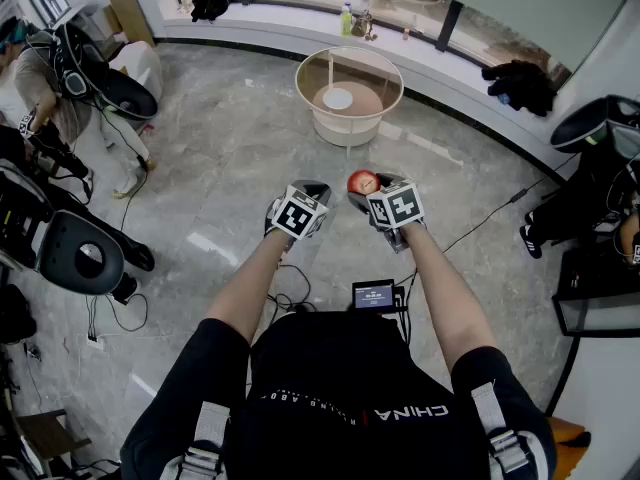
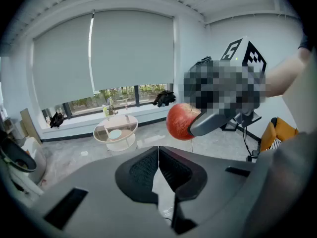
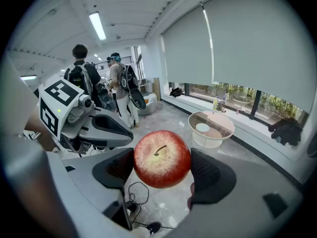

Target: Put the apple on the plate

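While the right gripper (image 3: 163, 174) clamps the red apple (image 3: 162, 158) between both pads, stem facing its camera, the left gripper (image 2: 158, 168) sits just beside it at 9 o'clock, jaws pressed together on nothing. At 12 o'clock from the grippers, across the marble floor (image 1: 235, 158), a small white plate (image 1: 338, 99) rests on the round side table (image 1: 301, 76), well apart from the apple, which is held in the air.

Head camera's looking steeply down over both arms at the left tongs (image 1: 308, 190) and right tongs (image 1: 380, 190), bench (image 1: 349, 48) well ahead of them. Each tongs camera rides close behind its own jaws, facing forward. Both catch that bench beyond the tips, the apple (image 3: 162, 158), and the other tongs alongside.
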Motion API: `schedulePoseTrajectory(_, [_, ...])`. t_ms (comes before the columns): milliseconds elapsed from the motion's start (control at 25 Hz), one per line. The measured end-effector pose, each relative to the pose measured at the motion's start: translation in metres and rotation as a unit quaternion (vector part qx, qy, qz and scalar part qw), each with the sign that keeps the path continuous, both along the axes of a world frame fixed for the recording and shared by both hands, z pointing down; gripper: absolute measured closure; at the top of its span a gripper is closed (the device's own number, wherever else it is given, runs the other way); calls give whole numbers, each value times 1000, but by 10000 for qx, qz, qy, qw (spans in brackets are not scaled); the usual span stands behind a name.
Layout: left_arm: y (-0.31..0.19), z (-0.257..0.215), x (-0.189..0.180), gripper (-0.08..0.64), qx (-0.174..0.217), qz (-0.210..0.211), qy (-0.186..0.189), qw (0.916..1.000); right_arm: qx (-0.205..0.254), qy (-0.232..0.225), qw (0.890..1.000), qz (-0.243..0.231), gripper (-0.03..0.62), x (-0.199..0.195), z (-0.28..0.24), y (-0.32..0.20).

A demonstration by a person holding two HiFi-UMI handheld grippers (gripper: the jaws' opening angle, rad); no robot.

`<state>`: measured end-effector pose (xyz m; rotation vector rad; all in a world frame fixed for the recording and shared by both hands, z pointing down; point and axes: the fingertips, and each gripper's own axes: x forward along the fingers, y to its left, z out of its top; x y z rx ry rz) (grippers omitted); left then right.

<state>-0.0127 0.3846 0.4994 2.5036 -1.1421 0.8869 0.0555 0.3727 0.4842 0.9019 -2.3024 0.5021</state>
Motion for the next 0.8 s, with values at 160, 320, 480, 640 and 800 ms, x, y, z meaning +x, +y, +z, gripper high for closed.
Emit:
schedulePoseTrajectory(160, [3, 2, 4, 541, -48, -63, -29, 10000, -50, -17, 10000, 6, 241, 7, 4, 1])
schedulePoseTrajectory(320, [3, 8, 7, 541, -18, -54, -89, 9999, -44, -26, 10000, -77, 241, 7, 6, 3])
schedulePoseTrajectory(480, [-1, 3, 7, 541, 36, -72, -79, 9999, -52, -45, 10000, -51, 241, 9, 1, 1])
schedulePoseTrajectory(640, [2, 7, 1, 541, 1, -100, -111, 9999, -93, -108, 9999, 10, 241, 8, -1, 6])
schedulePoseTrajectory(800, [4, 9, 0, 541, -48, -141, -150, 9998, -77, -108, 9997, -201, 241, 5, 1, 10])
